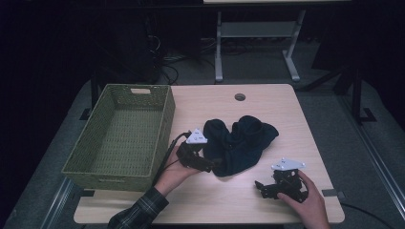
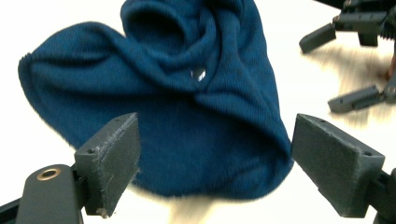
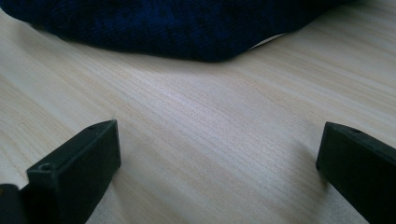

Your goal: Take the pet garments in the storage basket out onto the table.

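Table (image 1: 286, 124): basket (image 1: 119, 136) beside cloth (image 1: 239, 140)

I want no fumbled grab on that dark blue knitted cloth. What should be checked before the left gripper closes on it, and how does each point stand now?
1. Left gripper open: ok, jaws stand wide apart.
2. Dark blue knitted cloth between those jaws: ok, its near edge lies in the gap in the left gripper view.
3. Right gripper clear of the cloth: ok, open, over bare light wooden table, with the cloth ahead of it.
4. Green woven basket free to receive: ok, nothing lies in it.
5. Cloth lying flat: not ok, it is bunched in folds.
6. Jaws low enough to catch the fabric: cannot tell.
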`<state>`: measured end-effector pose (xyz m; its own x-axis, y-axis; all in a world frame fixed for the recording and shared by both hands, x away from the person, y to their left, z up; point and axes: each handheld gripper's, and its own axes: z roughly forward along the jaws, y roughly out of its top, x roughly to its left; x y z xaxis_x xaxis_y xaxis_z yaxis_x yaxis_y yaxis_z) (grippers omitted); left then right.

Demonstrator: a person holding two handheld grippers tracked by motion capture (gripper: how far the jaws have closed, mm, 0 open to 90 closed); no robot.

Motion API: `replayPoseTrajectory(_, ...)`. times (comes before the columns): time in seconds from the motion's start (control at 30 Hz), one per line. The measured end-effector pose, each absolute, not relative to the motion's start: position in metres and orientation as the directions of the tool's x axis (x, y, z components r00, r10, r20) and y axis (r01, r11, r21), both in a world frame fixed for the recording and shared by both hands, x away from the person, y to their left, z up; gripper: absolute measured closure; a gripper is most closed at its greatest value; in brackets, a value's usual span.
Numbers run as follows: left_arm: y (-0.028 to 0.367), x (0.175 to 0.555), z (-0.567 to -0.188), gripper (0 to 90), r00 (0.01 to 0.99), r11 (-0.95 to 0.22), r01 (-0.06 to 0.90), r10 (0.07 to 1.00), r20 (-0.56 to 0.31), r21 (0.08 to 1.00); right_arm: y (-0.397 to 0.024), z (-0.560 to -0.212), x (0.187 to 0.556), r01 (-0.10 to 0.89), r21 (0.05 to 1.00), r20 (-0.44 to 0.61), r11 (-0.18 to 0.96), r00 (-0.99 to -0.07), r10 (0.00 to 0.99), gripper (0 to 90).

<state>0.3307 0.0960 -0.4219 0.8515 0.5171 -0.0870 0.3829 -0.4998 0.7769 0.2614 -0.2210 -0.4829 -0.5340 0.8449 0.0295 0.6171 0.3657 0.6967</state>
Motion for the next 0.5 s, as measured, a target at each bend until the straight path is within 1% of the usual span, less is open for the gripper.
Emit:
replayPoseTrajectory(0.07,0.097,0.328,-0.424,15.4,0.847,-0.494,0.393,0.523,-0.096,0.776,-0.221,-0.483,0.261,0.617,0.697,0.030,0.366,-0.534,0.845,0.0)
replayPoseTrajectory(0.23,0.105,0.316,-0.432,14.9,0.844,-0.524,0.395,0.532,-0.072,0.755,-0.221,-0.483,0.261,0.617,0.696,0.030,0.366,-0.534,0.845,0.0)
replayPoseTrajectory(0.47,0.114,0.301,-0.447,13.7,0.832,-0.552,0.428,0.551,-0.073,0.716,-0.221,-0.483,0.261,0.618,0.696,0.030,0.366,-0.534,0.845,0.0)
replayPoseTrajectory(0.5,0.115,0.298,-0.450,13.7,0.828,-0.562,0.426,0.558,-0.055,0.709,-0.221,-0.483,0.261,0.617,0.696,0.029,0.366,-0.534,0.845,0.0)
